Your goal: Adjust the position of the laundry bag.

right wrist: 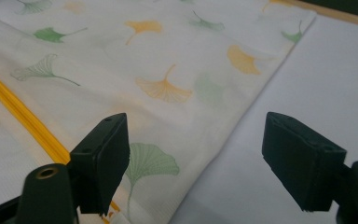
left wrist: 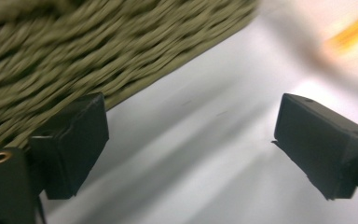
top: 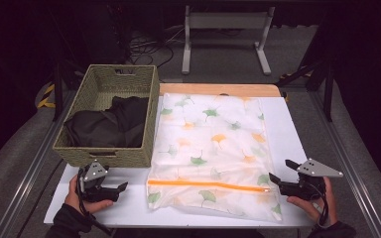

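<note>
Though blur smears the left gripper view, the left gripper point(top: 121, 188) stands with jaws apart and empty, just before the wicker basket point(top: 129, 156). Likewise gaping, the right gripper point(top: 278, 173) sits at the zippered laundry bag point(top: 213, 144)'s near right corner. Farther back, dark clothing point(top: 109, 126) fills the basket, its folds indistinct.

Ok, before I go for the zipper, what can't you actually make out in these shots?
- Zipper pull on the orange zipper of the white leaf-print mesh bag: too small in the high view; cut off by the bottom edge in the right gripper view.
- Dark cloth in the woven green basket: what garment it is, lost in its own folds and shadow.
- Left gripper view: motion blur smears the basket weave.
- Bag contents: cannot tell.
</note>
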